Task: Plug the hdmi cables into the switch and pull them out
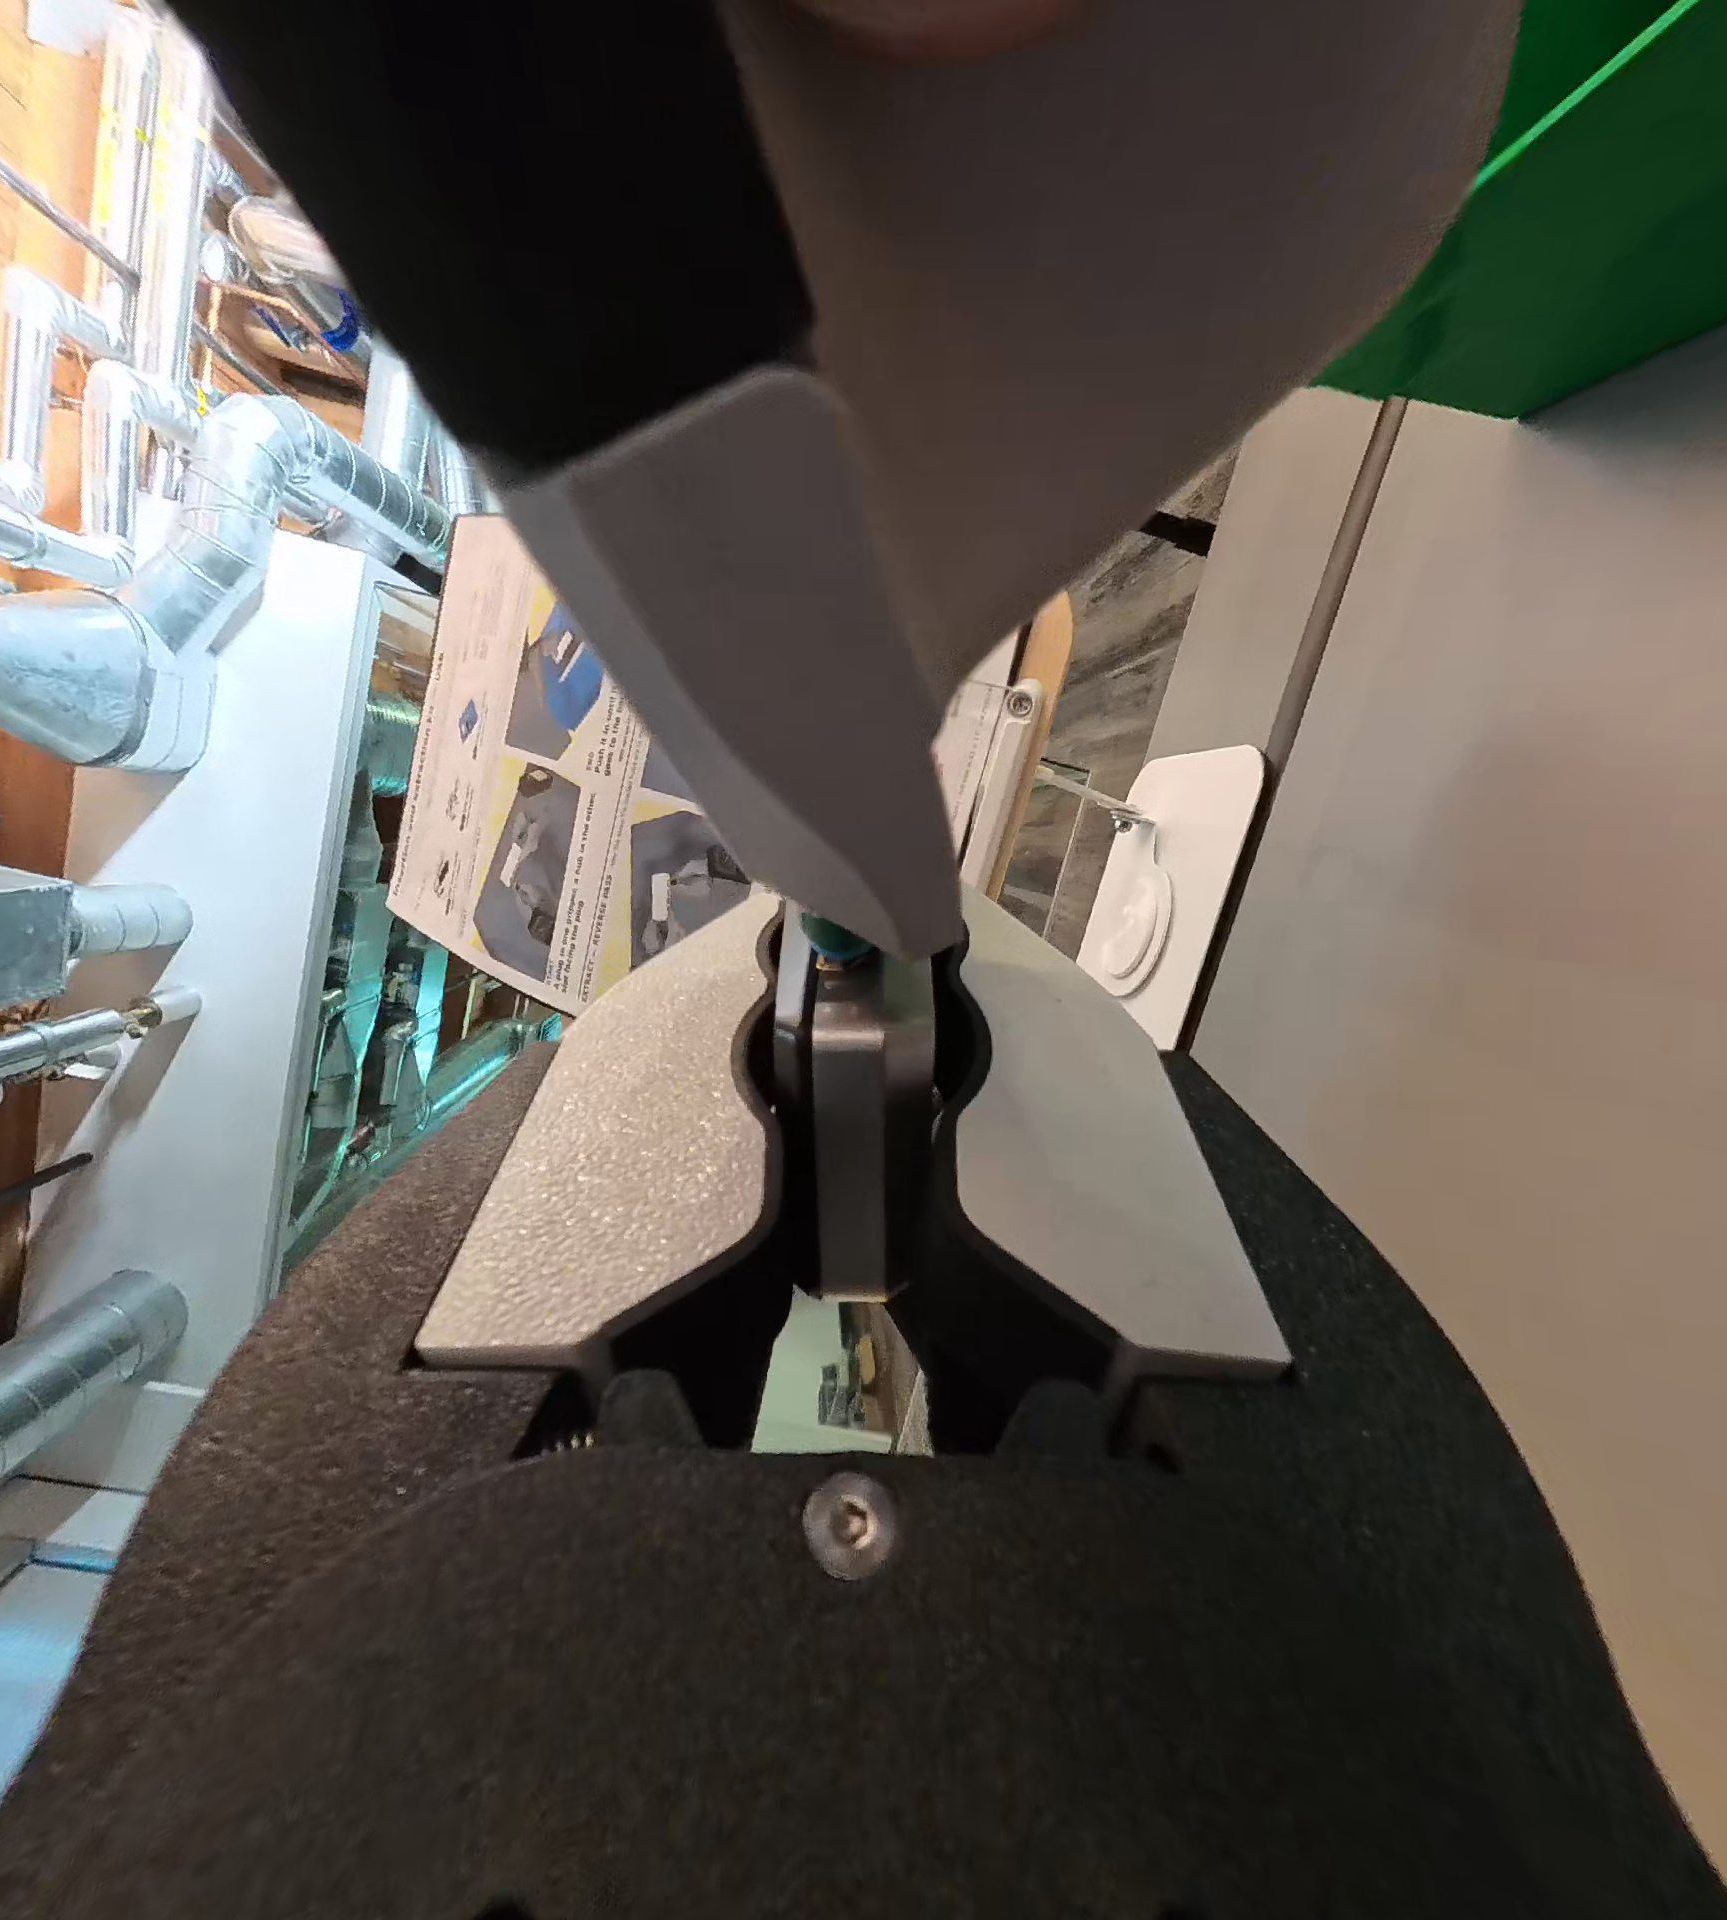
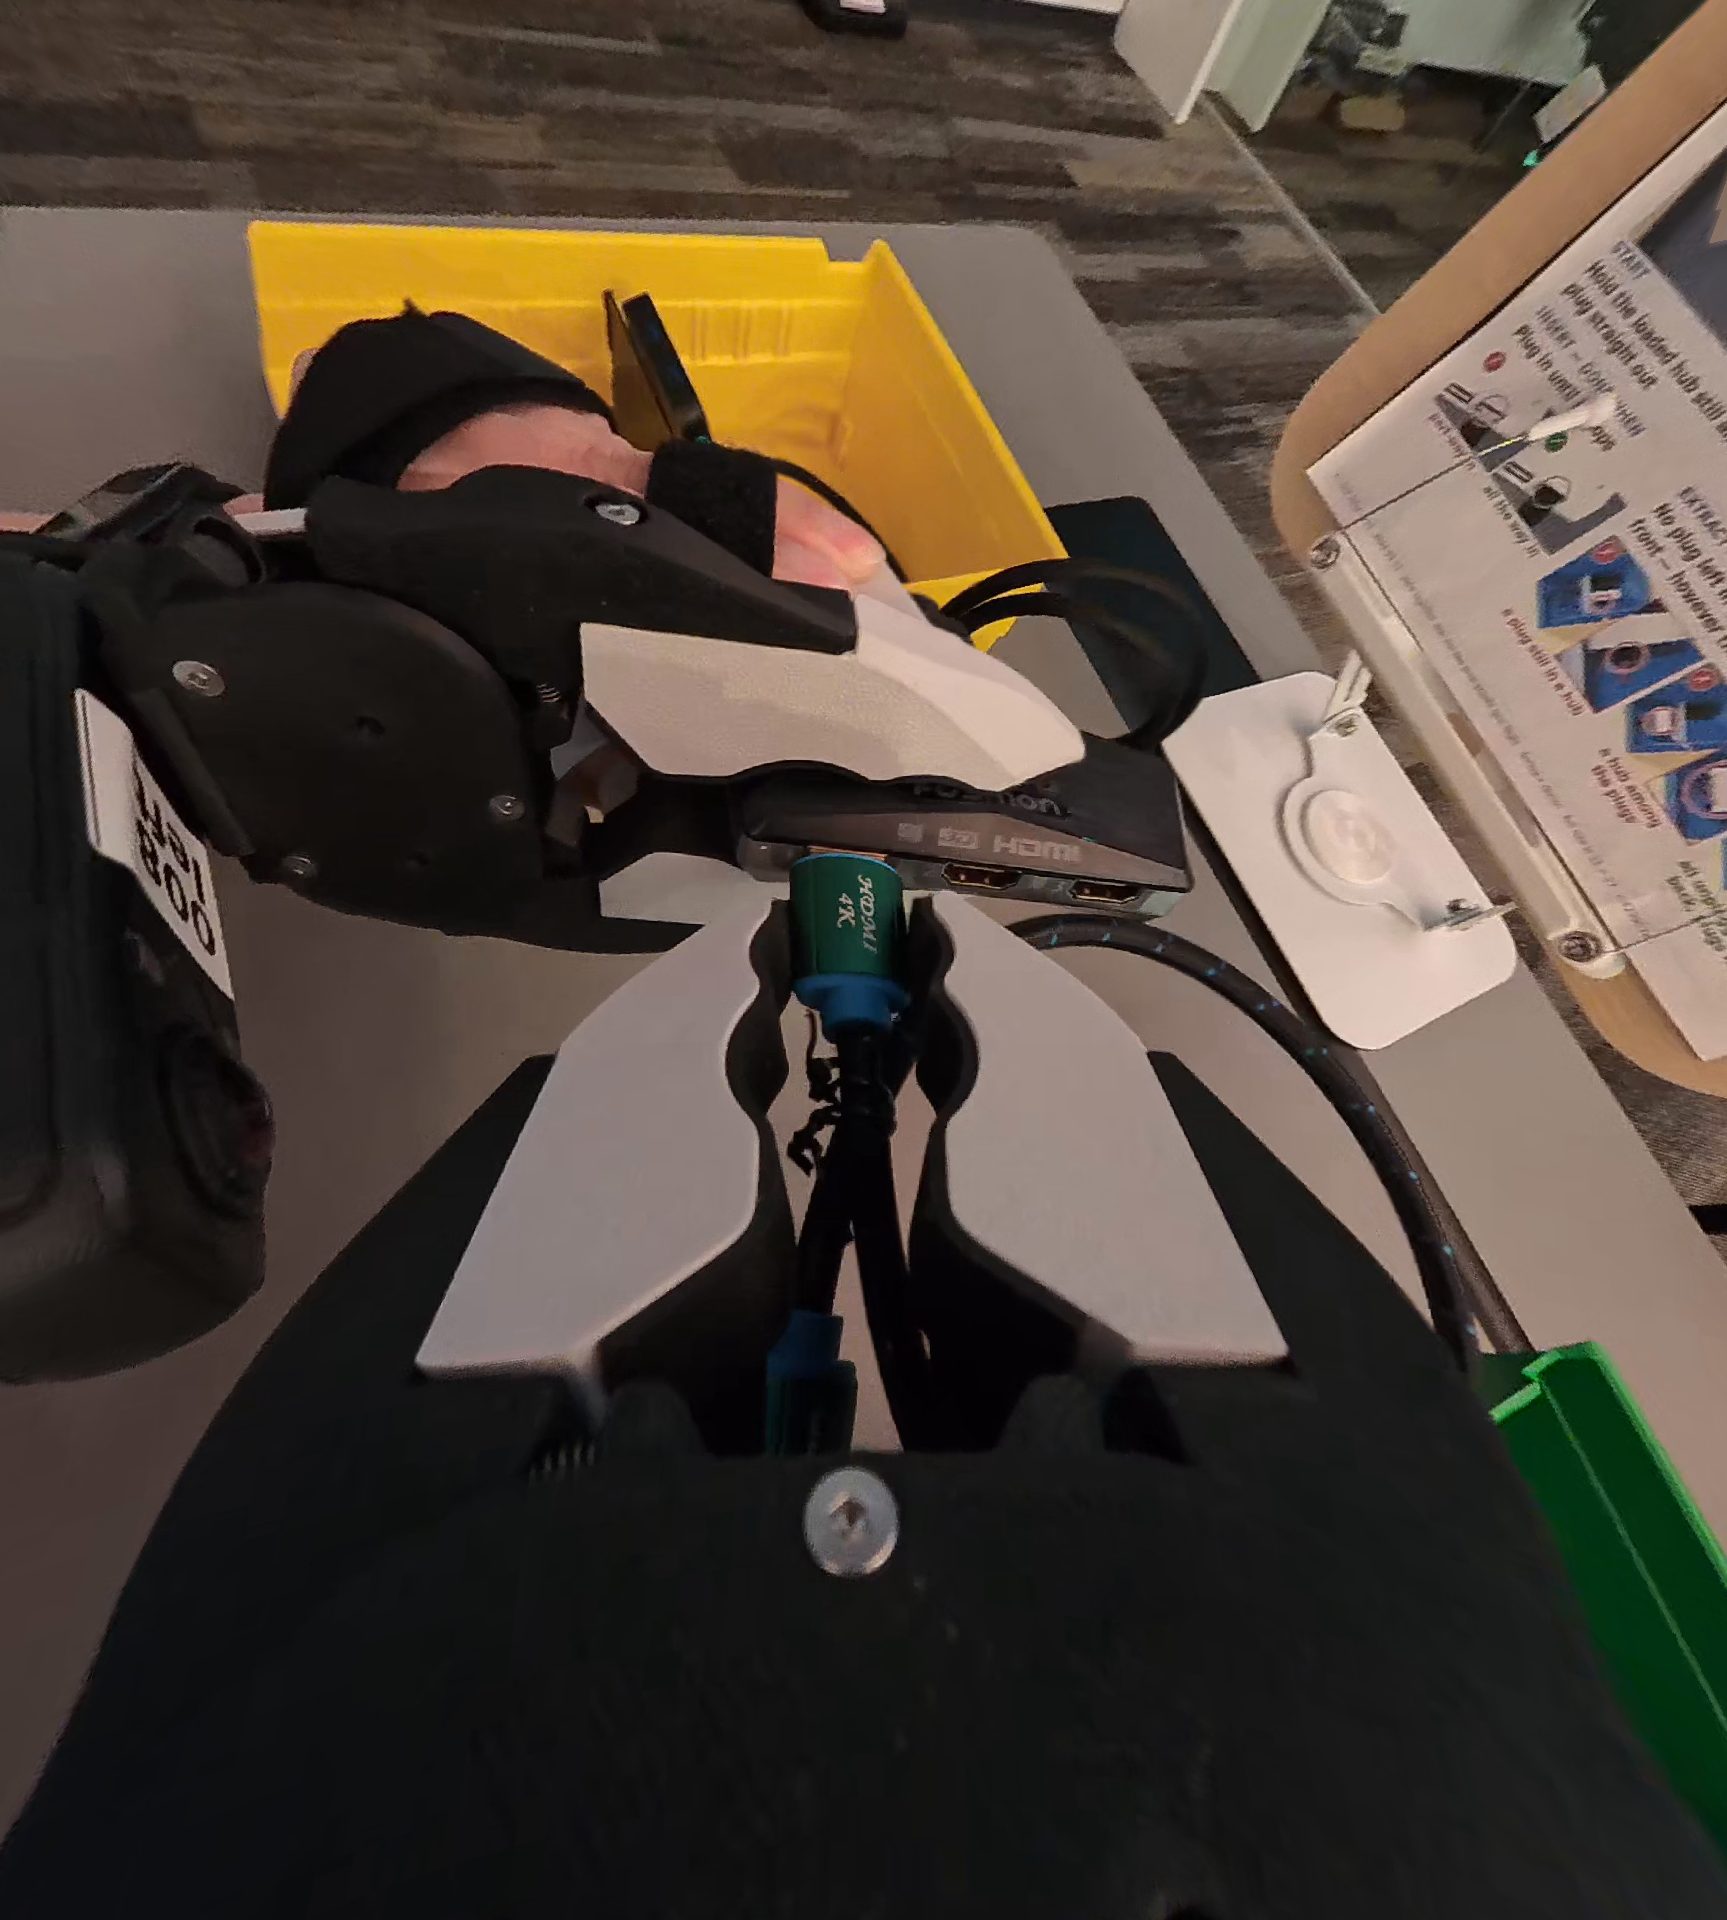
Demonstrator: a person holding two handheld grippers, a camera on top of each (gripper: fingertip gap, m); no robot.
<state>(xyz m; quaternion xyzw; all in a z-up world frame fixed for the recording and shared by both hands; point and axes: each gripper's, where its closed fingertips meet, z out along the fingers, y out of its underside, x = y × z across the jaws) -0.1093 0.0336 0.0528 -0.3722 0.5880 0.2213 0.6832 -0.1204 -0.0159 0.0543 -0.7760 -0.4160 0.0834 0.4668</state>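
Observation:
The black HDMI switch point(image 2: 1035, 821) is held above the grey table point(image 2: 1524, 1174). Two of its front ports are empty. My left gripper point(image 2: 1046, 774) comes in from the left and is shut on the switch. In the left wrist view the switch point(image 1: 848, 1122) shows edge-on between the left gripper's jaws point(image 1: 854, 966). My right gripper point(image 2: 846, 920) is shut on a green HDMI plug point(image 2: 843, 914). The plug's tip is at the switch's leftmost port, with a thin gold strip showing. The right gripper's finger point(image 1: 734, 675) fills the upper part of the left wrist view.
A yellow bin point(image 2: 869, 416) stands behind the switch and a green bin point(image 2: 1648, 1558) at the near right. A braided black cable point(image 2: 1358, 1049) curves along the table. A second blue-green plug point(image 2: 807, 1382) lies under my right gripper. An instruction board point(image 2: 1607, 644) on a white base point(image 2: 1358, 831) stands to the right. My hands' fingertips stand some 5 centimeters from each other.

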